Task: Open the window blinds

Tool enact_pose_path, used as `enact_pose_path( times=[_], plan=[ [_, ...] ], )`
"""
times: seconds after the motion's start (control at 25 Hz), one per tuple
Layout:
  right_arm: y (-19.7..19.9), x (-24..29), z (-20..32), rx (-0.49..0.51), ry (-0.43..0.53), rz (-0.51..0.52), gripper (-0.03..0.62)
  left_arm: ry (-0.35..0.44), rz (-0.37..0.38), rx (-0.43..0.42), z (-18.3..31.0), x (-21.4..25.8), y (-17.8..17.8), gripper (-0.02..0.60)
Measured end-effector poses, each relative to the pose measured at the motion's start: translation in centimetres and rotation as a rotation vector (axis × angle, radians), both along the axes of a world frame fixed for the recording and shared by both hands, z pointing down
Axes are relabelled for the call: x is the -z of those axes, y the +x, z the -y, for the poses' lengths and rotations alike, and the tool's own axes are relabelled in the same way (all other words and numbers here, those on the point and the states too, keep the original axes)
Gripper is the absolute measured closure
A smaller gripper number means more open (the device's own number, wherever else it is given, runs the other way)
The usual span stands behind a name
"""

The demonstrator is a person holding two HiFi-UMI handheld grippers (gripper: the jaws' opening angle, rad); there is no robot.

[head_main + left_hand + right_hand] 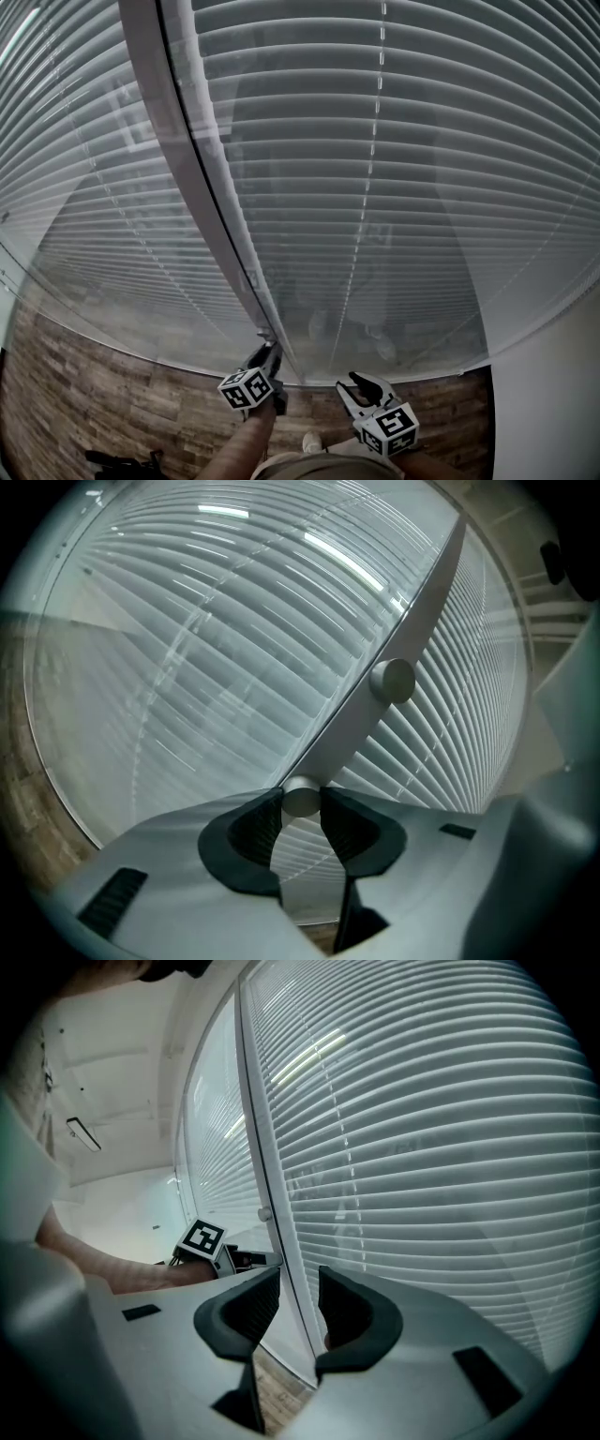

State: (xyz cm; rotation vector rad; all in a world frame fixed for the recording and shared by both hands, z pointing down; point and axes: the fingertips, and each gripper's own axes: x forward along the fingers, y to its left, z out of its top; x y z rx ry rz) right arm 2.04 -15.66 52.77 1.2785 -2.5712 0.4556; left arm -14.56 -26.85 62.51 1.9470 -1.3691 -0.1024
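Blinds [403, 159] down full length, white horizontal slats (behind glass). Left gripper [302, 806] clamped on a round metal knob [300, 795]; right gripper [298, 1305] jaws apart, empty.

A wood-plank floor [112, 394] bearing a dark object [122, 461] meets a white wall [553, 403].

Cool, even light glows through the blinds [422, 187], fisheye warping bends every edge, and both gripper views' corners go black.

No legible text, seemingly
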Motion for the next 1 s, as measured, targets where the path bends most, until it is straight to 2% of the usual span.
enact_pose_path(
  times=[0.08,0.16,0.28,0.4,0.52,0.8,1.0],
  plan=[
    [0.0,0.1,0.0,0.002,0.003,0.0,0.473,0.01,0.04,-0.005,0.0,0.0,0.1,0.445],
    [0.0,0.2,0.0,0.003,0.005,0.0,0.473,0.023,0.123,-0.02,-0.1,0.0,0.1,0.423],
    [0.1,0.1,-0.1,0.0,0.009,0.002,0.473,0.07,0.317,-0.063,-0.4,0.2,0.2,0.382],
    [0.1,0.2,-0.2,-0.004,0.005,0.002,0.473,0.11,0.528,-0.117,-0.6,-0.3,0.2,0.374],
    [0.2,0.2,-0.4,-0.005,0.005,0.001,0.473,0.128,0.666,-0.146,-0.8,-1.0,0.2,0.374],
    [0.6,0.3,-0.4,-0.016,0.006,0.001,0.473,0.217,0.856,-0.159,-0.8,-0.2,0.9,0.376],
    [0.7,0.3,-0.6,-0.023,0.004,0.003,0.473,0.225,0.876,-0.151,-0.6,0.0,1.0,0.388]
  ],
)
